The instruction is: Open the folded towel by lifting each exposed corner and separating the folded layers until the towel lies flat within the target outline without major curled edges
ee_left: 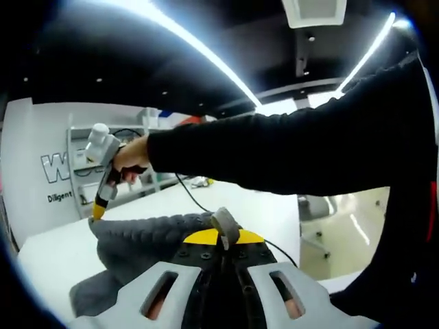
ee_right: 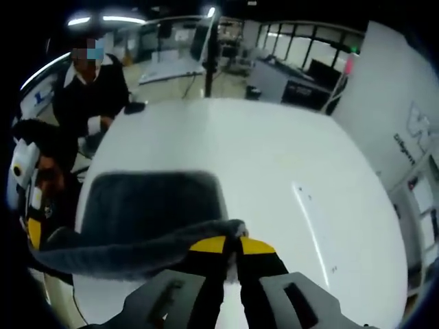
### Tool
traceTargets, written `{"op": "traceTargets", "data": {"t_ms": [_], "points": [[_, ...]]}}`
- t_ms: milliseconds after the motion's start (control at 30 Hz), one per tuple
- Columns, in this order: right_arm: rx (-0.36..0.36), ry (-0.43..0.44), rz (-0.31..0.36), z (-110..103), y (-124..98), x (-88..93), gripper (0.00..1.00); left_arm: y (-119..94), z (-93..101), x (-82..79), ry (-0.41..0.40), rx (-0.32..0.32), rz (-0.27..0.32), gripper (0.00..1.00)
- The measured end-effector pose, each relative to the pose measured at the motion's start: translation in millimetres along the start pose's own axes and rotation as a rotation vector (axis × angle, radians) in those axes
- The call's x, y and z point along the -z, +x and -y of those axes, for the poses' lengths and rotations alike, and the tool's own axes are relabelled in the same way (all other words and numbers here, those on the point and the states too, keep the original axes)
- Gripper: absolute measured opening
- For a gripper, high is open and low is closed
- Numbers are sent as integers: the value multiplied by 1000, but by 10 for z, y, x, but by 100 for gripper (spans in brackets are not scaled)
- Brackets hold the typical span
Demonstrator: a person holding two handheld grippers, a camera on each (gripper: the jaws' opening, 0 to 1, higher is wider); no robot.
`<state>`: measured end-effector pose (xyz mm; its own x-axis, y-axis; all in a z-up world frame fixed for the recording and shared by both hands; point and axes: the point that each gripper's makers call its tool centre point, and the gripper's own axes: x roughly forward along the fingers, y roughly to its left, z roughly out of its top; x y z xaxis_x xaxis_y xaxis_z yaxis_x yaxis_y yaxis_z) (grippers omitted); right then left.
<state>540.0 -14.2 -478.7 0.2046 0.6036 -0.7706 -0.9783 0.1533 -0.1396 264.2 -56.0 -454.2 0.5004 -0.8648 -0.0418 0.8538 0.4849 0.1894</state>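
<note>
Mid-unfold, both tools clamped on towel [ee_right: 147,205] edge.
Soft, limp, light; I pinch corners, left tool [ee_left: 225,236], right tool [ee_right: 236,241], 6 o'clock.

The white wall panel [ee_left: 41,171] in the left gripper view carries large outlined letters beginning "W", cut off by a shelf, and below them the smaller dark word "Diligent". In the right gripper view, similar wall lettering [ee_right: 411,137] is too blurred to read.

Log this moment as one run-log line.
left gripper: shut on towel edge | right gripper: shut on towel edge | towel: dark grey, lifted between both over white table | state: not yet flat
</note>
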Motion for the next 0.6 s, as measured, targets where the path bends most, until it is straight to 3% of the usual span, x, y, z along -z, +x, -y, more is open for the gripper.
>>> {"op": "traceTargets", "data": {"t_ms": [600], "points": [[27, 71, 22, 79, -244, 446, 1, 0, 100, 12, 1, 58, 3, 0]]}}
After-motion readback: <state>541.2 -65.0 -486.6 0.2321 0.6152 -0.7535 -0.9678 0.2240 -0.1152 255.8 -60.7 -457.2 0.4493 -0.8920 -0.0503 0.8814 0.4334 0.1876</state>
